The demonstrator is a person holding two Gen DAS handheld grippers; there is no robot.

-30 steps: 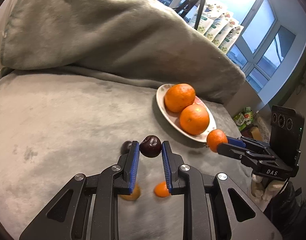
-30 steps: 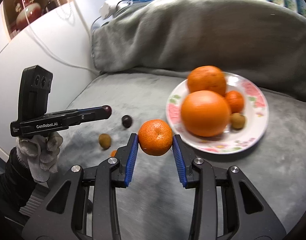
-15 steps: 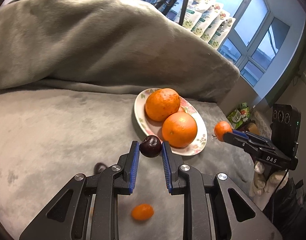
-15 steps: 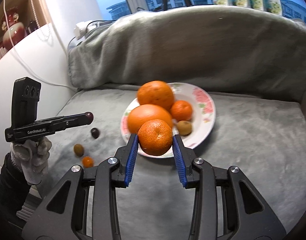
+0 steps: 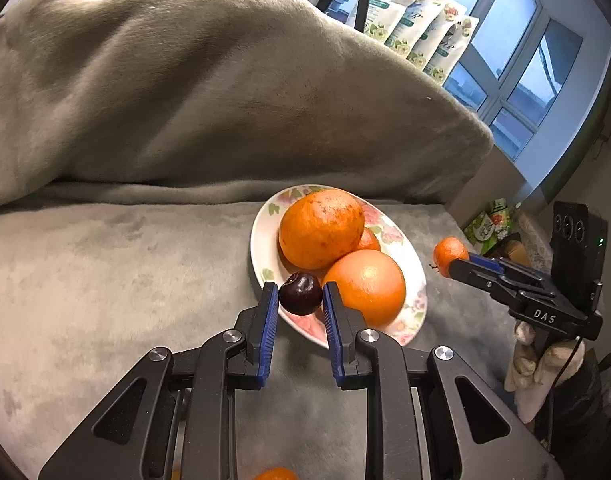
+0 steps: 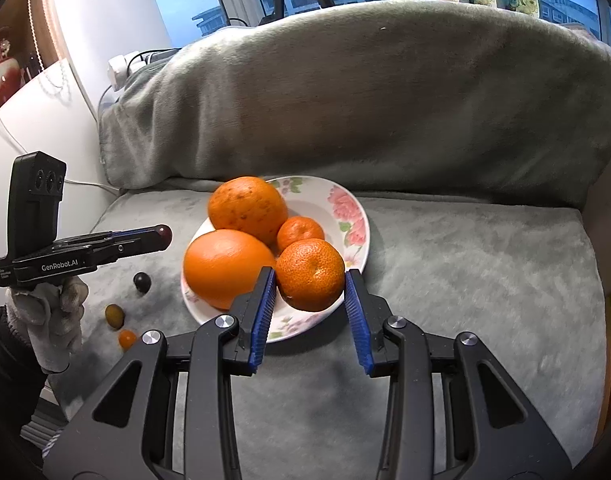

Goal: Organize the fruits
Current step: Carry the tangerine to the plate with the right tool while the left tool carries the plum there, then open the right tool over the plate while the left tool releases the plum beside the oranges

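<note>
Pinched between the fingers of the left gripper [image 5: 299, 298]: a dark plum [image 5: 300, 300], held narrow, hanging just above the near-left rim of the flowered plate [image 5: 258, 258]. Clamped in the fingers of the right gripper [image 6: 310, 280]: a mandarin [image 6: 310, 274], spread about as wide as the fruit, poised over the plate's near edge on the other side; from the left camera, looks clear of the rim and in the air.

Already on the plate: two big oranges [image 6: 229, 266] touching each other, and a small mandarin [image 6: 300, 232] tucked behind them. Little bare room left, mostly at the far right of the dish.

Lying loose on the grey sofa seat [image 6: 465, 280], left of the plate: a second plum [image 6: 142, 282], a brownish-green fruit [image 6: 114, 315] and a tiny orange one [image 6: 127, 338].

Likely next: lowering and letting go of both fruits onto the plate.

Risks, as judged from here:
- Rolling off. Shallow dish, round fruit, a release near the rim; plum likely to slip back onto the sofa.
- Knocking the big oranges. Fingers close beside the front orange; a nudge could push one over the far edge.
- Tipping the plate. Soft, yielding cushion beneath; pressing down on the rim could tilt everything.
- Crowding. Two grippers converging on one small dish from opposite sides; possible clash if both go in together.
- Bruising the plum through too tight a squeeze.
</note>
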